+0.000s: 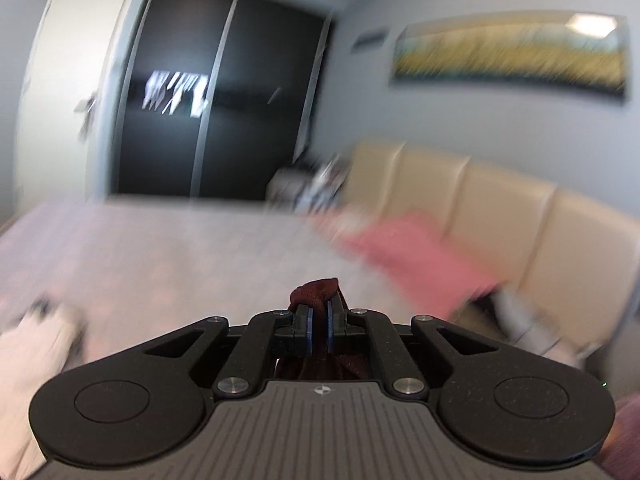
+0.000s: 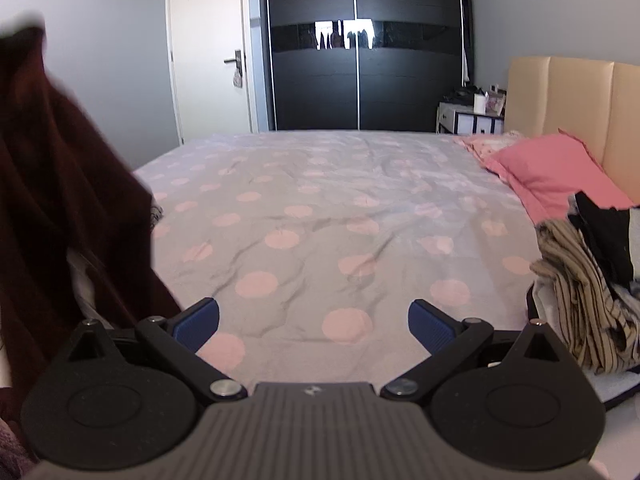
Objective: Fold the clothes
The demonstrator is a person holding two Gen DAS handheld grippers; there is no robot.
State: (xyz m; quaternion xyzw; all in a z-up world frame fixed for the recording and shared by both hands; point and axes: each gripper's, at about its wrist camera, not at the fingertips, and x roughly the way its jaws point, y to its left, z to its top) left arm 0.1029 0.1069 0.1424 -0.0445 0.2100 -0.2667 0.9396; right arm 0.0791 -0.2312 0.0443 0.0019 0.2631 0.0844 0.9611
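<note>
My left gripper (image 1: 319, 326) is shut on a dark maroon garment (image 1: 314, 292); a bunch of the cloth sticks out above the blue pads and more hangs below. The left wrist view is blurred by motion. In the right wrist view the same maroon garment (image 2: 60, 184) hangs in the air at the left, above the bed's near left side. My right gripper (image 2: 314, 326) is open and empty, its blue pads (image 2: 198, 324) wide apart over the polka-dot bedsheet (image 2: 320, 208).
A pile of clothes (image 2: 588, 284), striped and black pieces on top, lies at the bed's right edge. A pink pillow (image 2: 556, 172) leans by the beige headboard (image 2: 560, 96). A dark wardrobe (image 2: 360, 60), a door and a nightstand (image 2: 468, 118) stand beyond the bed.
</note>
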